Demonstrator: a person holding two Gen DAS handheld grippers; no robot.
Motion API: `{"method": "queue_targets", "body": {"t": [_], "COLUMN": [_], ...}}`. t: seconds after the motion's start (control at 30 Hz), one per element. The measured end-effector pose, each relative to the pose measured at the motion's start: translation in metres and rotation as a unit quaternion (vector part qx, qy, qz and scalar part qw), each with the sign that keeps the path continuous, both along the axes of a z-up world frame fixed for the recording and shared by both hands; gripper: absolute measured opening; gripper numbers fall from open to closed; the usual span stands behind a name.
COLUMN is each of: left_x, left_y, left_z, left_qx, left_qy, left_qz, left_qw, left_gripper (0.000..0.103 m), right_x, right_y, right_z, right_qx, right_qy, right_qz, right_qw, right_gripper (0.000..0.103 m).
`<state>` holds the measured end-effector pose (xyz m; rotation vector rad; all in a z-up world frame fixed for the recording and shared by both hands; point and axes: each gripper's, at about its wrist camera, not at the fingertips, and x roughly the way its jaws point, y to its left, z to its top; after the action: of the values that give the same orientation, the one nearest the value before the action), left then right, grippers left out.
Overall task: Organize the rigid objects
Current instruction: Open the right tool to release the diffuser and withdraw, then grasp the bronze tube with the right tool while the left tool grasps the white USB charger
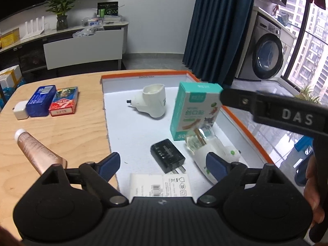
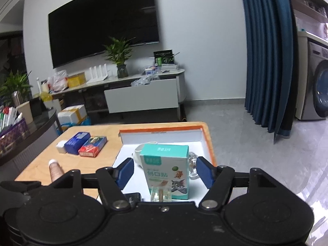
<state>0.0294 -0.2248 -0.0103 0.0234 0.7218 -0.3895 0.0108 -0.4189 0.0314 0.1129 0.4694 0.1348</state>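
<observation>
A teal bandage box (image 1: 194,110) stands upright in the white orange-rimmed tray (image 1: 143,75), leaning by a clear refill bottle (image 1: 202,141). My right gripper (image 2: 165,173) is open, its blue fingers apart on either side of the bandage box (image 2: 167,172) without touching it. My left gripper (image 1: 164,164) is open and empty over the tray's near end, above a black charger (image 1: 167,157). A white plug-in device (image 1: 152,100) lies in the tray. A rose tube (image 1: 38,153), blue box (image 1: 41,100), red card box (image 1: 64,101) and white adapter (image 1: 20,109) lie on the wooden table.
A white labelled box (image 1: 161,186) lies at the tray's near edge. The right gripper's black arm (image 1: 287,112) reaches in from the right in the left wrist view. The wooden table (image 2: 98,127) ends just past the tray; floor, curtain and washing machine lie beyond.
</observation>
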Motion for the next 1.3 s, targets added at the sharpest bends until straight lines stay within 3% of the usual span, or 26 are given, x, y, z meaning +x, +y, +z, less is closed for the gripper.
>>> {"method": "queue_targets", "body": {"t": [0.27,0.67,0.77,0.93,1.23,1.27,1.3], "left_x": [-0.003,0.009,0.025,0.068,0.151,0.158,0.165], "left_y": [0.045,0.178,0.210,0.235,0.237,0.236,0.235], "left_z": [0.015,0.018,0.016,0.013,-0.008,-0.012,-0.016], "left_qx": [0.005,0.041,0.050,0.068,0.069,0.070,0.072], "left_qy": [-0.018,-0.019,-0.013,-0.006,0.014,0.020,0.022], "left_qz": [0.028,0.131,0.152,0.149,0.135,0.131,0.130], "left_qw": [0.9994,0.9904,0.9870,0.9864,0.9883,0.9887,0.9886], "left_gripper": [0.093,0.094,0.095,0.096,0.097,0.096,0.096], "right_x": [-0.005,0.019,0.032,0.063,0.117,0.121,0.123], "right_y": [0.021,0.141,0.173,0.218,0.270,0.271,0.269], "right_z": [0.000,-0.004,-0.014,-0.033,-0.064,-0.068,-0.072], "right_qx": [0.026,0.018,0.000,-0.013,-0.066,-0.067,-0.067], "right_qy": [0.013,0.068,0.097,0.143,0.208,0.215,0.220], "right_qz": [0.021,0.148,0.170,0.188,0.202,0.194,0.187], "right_qw": [0.999,0.987,0.981,0.972,0.955,0.955,0.955], "right_gripper": [0.080,0.082,0.083,0.083,0.082,0.079,0.066]}}
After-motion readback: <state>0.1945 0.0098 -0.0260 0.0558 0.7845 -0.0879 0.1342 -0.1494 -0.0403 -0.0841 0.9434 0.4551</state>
